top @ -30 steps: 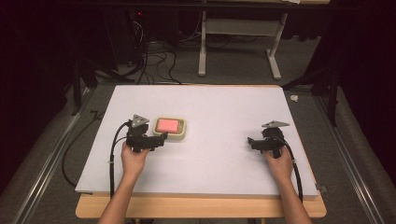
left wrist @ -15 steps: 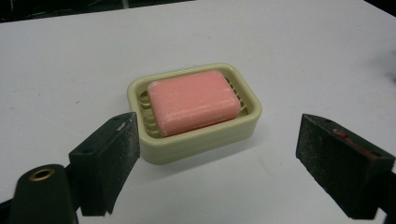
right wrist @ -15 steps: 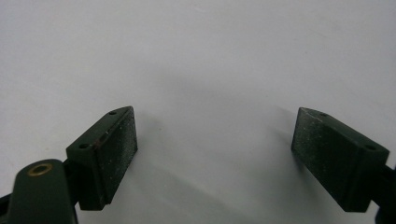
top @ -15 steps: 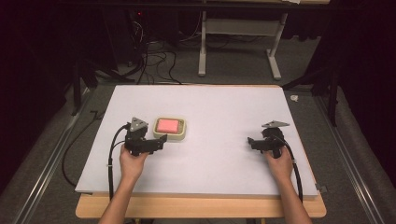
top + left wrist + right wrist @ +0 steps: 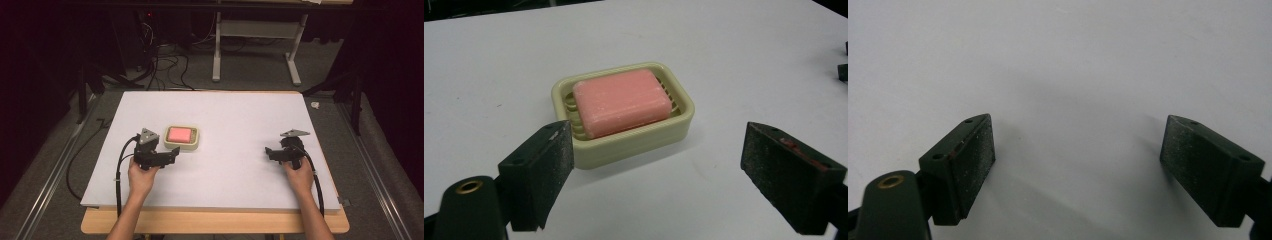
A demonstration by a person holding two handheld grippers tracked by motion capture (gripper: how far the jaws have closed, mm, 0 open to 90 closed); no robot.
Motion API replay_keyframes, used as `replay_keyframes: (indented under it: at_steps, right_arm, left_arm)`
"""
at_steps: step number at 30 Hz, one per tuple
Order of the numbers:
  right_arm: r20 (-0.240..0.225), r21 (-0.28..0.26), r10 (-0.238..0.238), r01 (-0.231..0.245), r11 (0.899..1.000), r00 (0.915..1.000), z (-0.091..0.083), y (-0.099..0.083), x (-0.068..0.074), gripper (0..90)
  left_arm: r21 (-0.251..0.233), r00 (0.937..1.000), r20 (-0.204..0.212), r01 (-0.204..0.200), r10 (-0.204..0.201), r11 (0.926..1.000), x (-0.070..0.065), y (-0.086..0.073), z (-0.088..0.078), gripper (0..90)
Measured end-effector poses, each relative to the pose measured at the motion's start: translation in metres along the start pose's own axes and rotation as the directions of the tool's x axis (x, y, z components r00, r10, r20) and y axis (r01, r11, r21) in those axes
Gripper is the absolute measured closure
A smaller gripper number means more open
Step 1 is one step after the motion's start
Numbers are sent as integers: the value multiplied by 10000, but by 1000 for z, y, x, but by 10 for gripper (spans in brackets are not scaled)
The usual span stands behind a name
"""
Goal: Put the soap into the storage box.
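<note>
With both hands resting on the white bench (image 5: pixel 240 120), I hold one set of tongs in each. My left tongs (image 5: pixel 172 153) sit toward the bench's left edge, nearer the front edge than the back, jaws wide apart and gripping nothing. In the left gripper view those tongs (image 5: pixel 654 165) point at the dish (image 5: pixel 624 145), whose near left corner lies just beside my left jaw; I cannot tell whether they touch. The dish (image 5: pixel 196 145) is cream, rectangular with rounded corners, and stands flat on the bench, left of centre. A pink soap (image 5: pixel 180 134) lies in it, resting on the ribbed floor, with ribs showing at both ends of the bar (image 5: pixel 621 101). My right tongs (image 5: pixel 268 151) sit toward the right edge, at about the same depth as the left, well apart from the dish. In the right gripper view those tongs (image 5: pixel 1078 150) stand wide over bare white surface, nothing between the jaws. A cable trails from each tool back along my forearm toward the front edge.
</note>
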State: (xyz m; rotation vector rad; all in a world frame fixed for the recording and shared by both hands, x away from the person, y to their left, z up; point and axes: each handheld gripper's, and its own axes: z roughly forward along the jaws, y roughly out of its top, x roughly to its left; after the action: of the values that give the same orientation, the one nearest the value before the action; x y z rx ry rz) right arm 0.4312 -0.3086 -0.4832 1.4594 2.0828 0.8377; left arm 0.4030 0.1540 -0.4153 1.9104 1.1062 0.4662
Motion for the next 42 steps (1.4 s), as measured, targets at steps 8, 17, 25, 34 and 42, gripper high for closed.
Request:
replay_keyframes:
  at_steps: [8,17,25,34,42]
  right_arm:
    - [4,0,1,-1,10000,10000,0,0,0,149]
    - [7,-2,1,-1,10000,10000,0,0,0,149]
    - [12,-5,-1,1,10000,10000,0,0,0,149]
    - [12,-3,2,-2,10000,10000,0,0,0,149]
    - [5,11,2,-2,10000,10000,0,0,0,149]
  left_arm:
    - [40,10000,14,-52,52,10000,0,-2,-5,144]
    - [152,9998,156,-120,118,9998,-1,-9,-7,145]
    - [345,9997,169,-198,192,9992,-3,-15,-4,144]
    - [428,9994,346,-101,86,9990,-3,-21,-2,146]
    - [533,9986,514,-147,120,9985,-4,-24,2,147]
